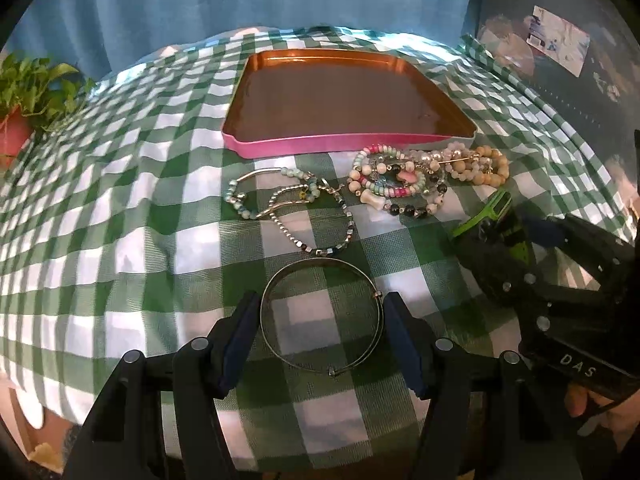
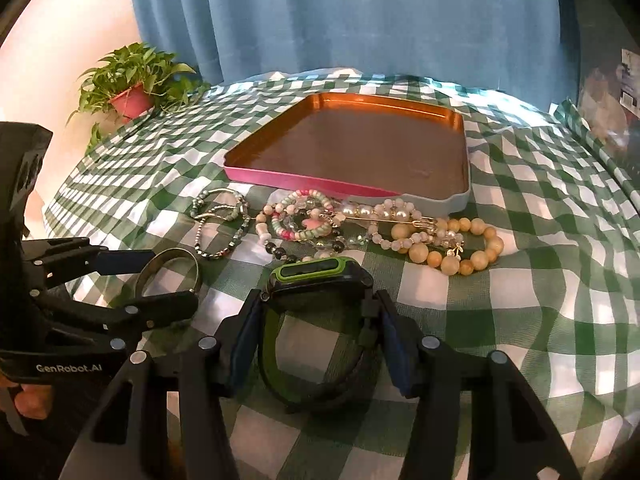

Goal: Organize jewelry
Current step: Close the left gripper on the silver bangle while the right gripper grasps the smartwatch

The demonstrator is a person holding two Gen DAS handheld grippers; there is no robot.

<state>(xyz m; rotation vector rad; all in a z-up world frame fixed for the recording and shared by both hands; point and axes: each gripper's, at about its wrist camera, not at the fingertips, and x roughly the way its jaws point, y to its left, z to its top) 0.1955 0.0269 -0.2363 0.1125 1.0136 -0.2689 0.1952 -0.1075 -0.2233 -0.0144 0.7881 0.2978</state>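
Bangle (image 1: 320,316) clamped between left fingers (image 1: 239,336).

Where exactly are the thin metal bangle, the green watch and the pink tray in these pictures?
Metal bangle (image 1: 320,268), left wrist view, on its far arc.
Green watch (image 2: 316,272), right wrist view, on its face.
Pink tray (image 2: 304,179), right wrist view, on its near pink wall.

Backdrop: a blue curtain (image 2: 340,16) hangs in folds behind the worktop.
Worktop: covered with a green and white checked cloth (image 1: 120,208), a little wrinkled.
Wall: pale, plain wall (image 2: 60,60) at the far left.
Plant: a small green plant in a reddish pot (image 2: 132,84) stands on the far left corner.
Light: bright patches fall on the back edge of the cloth.
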